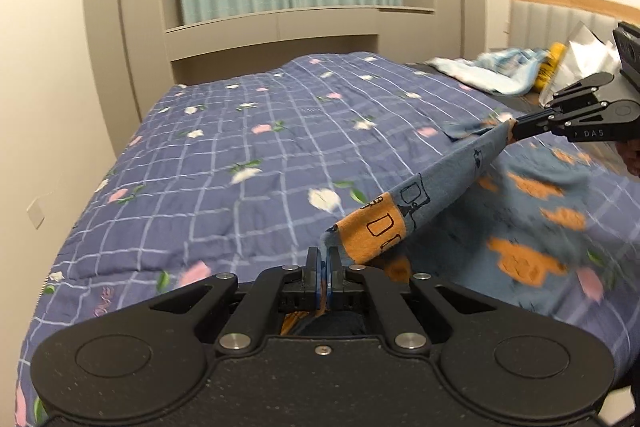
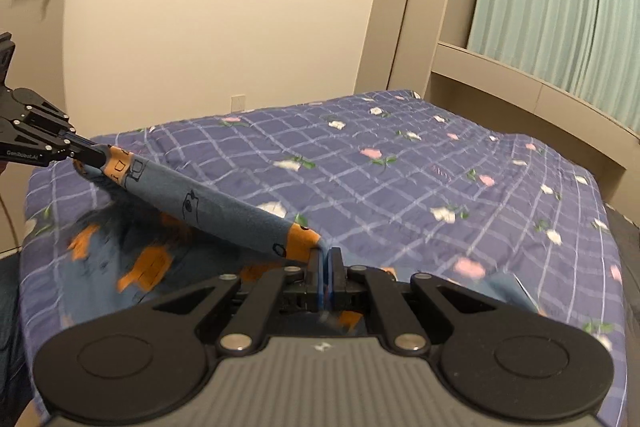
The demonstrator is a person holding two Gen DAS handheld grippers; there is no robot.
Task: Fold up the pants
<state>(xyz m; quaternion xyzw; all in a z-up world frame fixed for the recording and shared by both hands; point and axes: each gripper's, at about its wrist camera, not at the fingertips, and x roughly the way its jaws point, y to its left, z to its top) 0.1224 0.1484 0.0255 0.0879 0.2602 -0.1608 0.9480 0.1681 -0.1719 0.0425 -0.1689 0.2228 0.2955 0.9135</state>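
- Left wrist view: the left gripper has its two fingers pressed together on one end of the pants' blue and orange edge, with cloth running back between them.
- From there the edge stretches as a taut band up and to the right, to the right gripper, which is clamped on its far end. The rest of the pants hangs and lies blurred over the near right part of the bed, so the cloth seems to be in motion.
- Toward the headboard corner lie a pale blue towel and some clear plastic bags, well apart from the pants.
- Right wrist view: the right gripper is closed on the orange corner of the pants; the band runs up and left to the left gripper, also closed on it.
- The loose body of the pants drapes over the bed's near left corner, crumpled, not flat.
- Progress, as I judge it: early. The pants are held up by one edge and spread between both tools; no tidy fold shows yet. Laying flat, halving and smoothing all seem left to do.
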